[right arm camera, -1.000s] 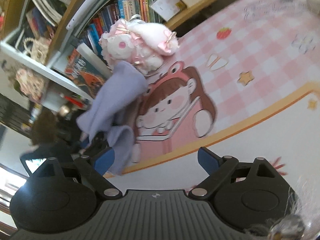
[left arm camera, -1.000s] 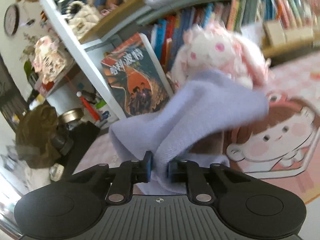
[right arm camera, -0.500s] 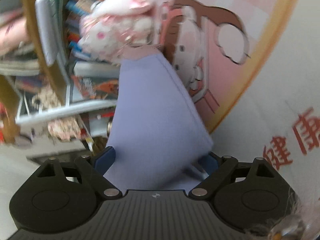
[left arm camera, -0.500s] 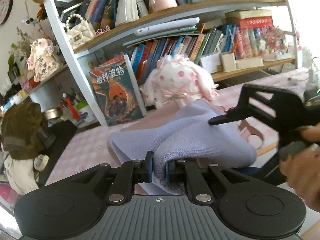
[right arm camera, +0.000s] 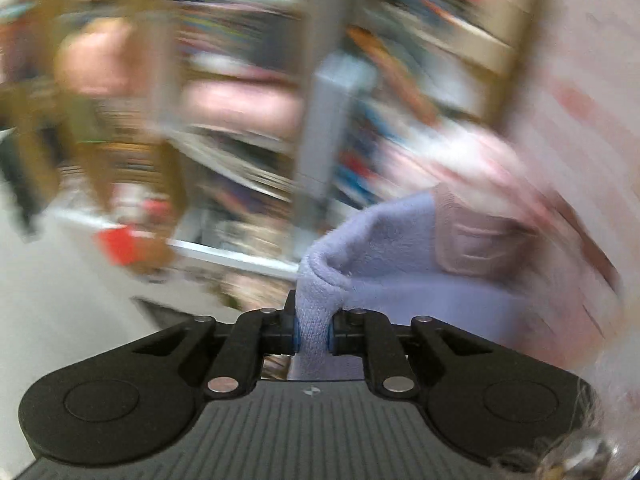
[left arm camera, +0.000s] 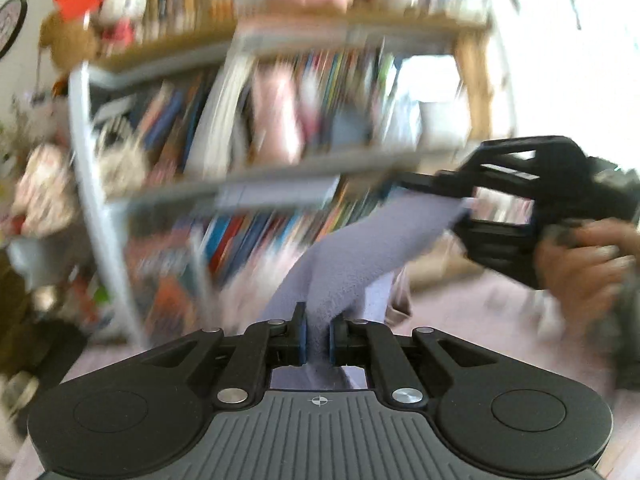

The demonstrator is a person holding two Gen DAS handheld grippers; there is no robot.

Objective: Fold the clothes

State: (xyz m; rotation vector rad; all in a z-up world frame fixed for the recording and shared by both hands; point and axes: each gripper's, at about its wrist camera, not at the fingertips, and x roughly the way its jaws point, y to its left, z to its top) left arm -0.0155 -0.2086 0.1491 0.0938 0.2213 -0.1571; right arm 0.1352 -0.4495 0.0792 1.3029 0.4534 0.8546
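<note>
On my left, the left gripper (left arm camera: 318, 334) is clenched on a bunched fold of the lilac garment (left arm camera: 360, 256), which rises from its blue pads and stretches up and to the right in mid-air. At the far end of that span my right gripper (right arm camera: 314, 330) is clamped on another edge of the same cloth; its wrist view shows the knit pinched tight between the pads. Both views are badly smeared by motion, so I can only guess which part of the garment each side holds, and the bookshelf (left arm camera: 280, 112) behind is a blur. To do this step well, I would draw the two grips apart evenly until the cloth hangs flat, keep both at the same height, then lower it onto the pink mat (right arm camera: 580, 128) without slackening either grip.
</note>
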